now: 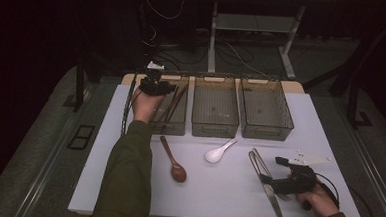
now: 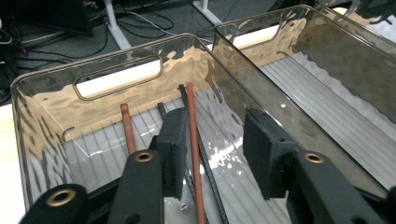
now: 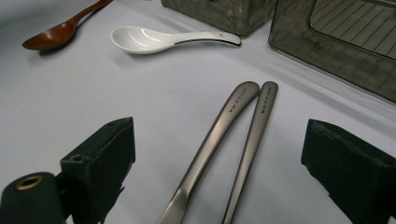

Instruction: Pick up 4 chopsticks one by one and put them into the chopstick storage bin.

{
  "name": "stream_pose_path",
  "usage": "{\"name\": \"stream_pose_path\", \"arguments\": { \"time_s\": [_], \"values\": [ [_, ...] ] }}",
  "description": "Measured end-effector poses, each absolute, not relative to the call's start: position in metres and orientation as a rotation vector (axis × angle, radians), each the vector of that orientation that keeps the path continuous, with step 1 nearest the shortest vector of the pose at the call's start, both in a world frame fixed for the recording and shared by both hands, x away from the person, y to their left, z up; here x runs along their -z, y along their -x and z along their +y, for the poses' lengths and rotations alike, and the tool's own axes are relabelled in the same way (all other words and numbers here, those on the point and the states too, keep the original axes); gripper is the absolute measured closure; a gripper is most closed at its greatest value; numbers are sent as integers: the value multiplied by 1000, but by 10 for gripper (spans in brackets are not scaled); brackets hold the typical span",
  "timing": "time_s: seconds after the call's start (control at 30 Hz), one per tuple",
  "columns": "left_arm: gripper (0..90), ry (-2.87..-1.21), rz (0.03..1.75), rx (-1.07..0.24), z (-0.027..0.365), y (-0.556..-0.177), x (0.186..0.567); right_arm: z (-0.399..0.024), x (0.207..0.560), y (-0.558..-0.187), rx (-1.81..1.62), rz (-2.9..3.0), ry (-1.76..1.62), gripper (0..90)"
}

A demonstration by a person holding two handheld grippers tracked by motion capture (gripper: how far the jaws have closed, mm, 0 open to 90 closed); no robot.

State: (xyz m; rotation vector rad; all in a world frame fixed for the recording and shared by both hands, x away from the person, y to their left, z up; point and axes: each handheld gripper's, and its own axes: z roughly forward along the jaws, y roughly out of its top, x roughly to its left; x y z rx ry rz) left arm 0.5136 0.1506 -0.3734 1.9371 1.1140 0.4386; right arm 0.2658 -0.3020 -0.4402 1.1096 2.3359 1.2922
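Black pads of the left tool stand partly apart inside the leftmost bin, gripping nothing; a reddish-brown chopstick and a dark one lie loose on the ribbed bin floor between them, and a second reddish stick rests at about 10 o'clock from the pads. From the high view the same tool hangs over that bin at 11 o'clock on the white surface, with two empty-looking bins to its right. Right tool is wide open, its pads straddling two steel handles without touching them. That close view shows small engraved lettering near each handle end, too fine to read; the high view shows only the pair as a knife and fork at 5 o'clock, beside the right tool. Also on the surface: a wooden spoon near centre and a white ceramic spoon just right of it.
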Motion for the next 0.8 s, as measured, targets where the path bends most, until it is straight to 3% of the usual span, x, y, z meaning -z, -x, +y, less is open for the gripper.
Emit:
{"name": "stream_pose_path", "arguments": {
  "time_s": [0.33, 0.5, 0.8],
  "values": [
    [418, -2003, 1035, -406, 142, -503, 367, -302, 441, -266, -1285, 2340, -1109, 98],
    [356, -1955, 1025, -376, 140, -490, 362, -302, 440, -266, -1286, 2337, -1112, 98],
    [310, -1957, 950, -385, 137, -458, 353, -302, 440, -266, -1287, 2337, -1110, 98]
  ]
}}
